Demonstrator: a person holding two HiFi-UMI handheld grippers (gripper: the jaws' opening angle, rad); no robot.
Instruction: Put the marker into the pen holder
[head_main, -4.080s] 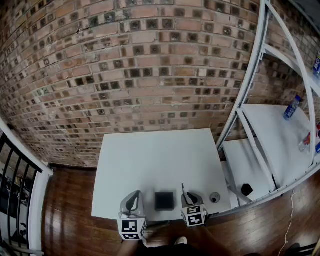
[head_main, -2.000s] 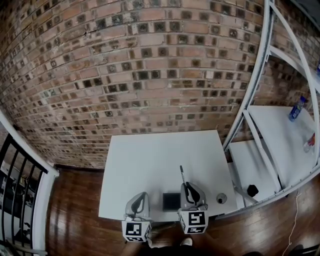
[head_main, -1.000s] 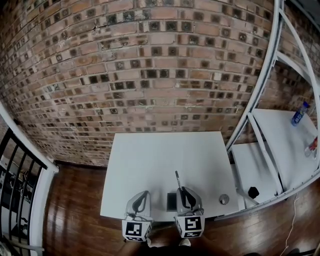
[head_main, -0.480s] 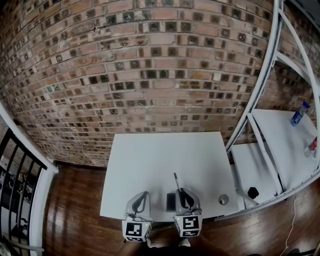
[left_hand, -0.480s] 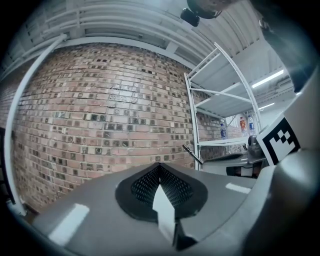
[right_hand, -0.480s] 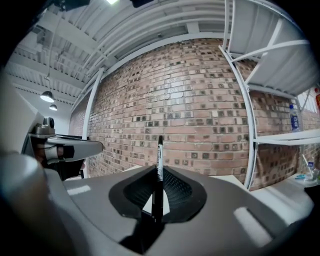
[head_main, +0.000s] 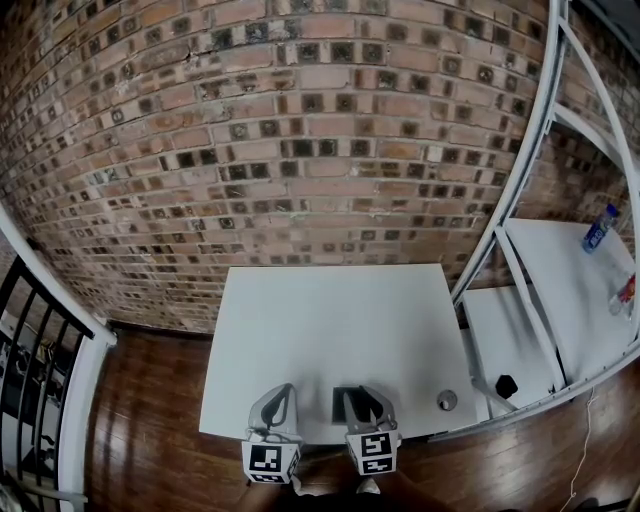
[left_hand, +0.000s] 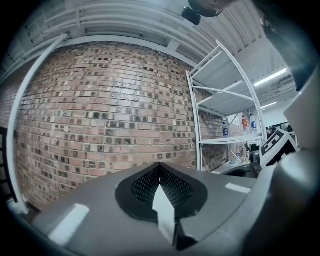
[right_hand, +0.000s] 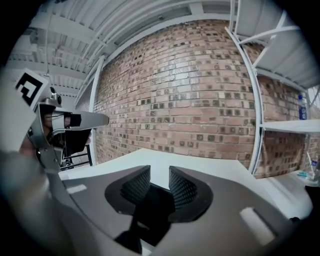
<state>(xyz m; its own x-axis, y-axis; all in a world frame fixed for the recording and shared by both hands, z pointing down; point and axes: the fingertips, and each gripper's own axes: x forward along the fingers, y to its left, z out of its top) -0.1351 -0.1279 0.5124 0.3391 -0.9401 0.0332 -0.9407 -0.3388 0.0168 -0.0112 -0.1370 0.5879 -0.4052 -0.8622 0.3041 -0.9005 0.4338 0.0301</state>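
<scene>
The black square pen holder (head_main: 343, 402) stands near the front edge of the white table (head_main: 330, 310). My right gripper (head_main: 359, 396) hovers right over the holder, and its jaws are opening. In the right gripper view the right gripper (right_hand: 160, 183) shows a clear gap between its ribbed pads (right_hand: 183, 188), with only the dark holder (right_hand: 149, 201) below. The marker is not visible in any view. To the holder's left, my left gripper (head_main: 278, 393) is empty; in its own view the left gripper (left_hand: 160, 173) has its pads together.
A small round grey object (head_main: 447, 400) lies on the table's front right corner. A white metal shelf rack (head_main: 520, 250) stands to the right, with a black object (head_main: 506, 385) on its low shelf and bottles (head_main: 598, 228) higher up. A brick wall (head_main: 300, 150) is behind the table.
The marker that stuck up from my right gripper's jaws is gone from view. The right jaws have spread apart over the holder. The left gripper has stayed put.
</scene>
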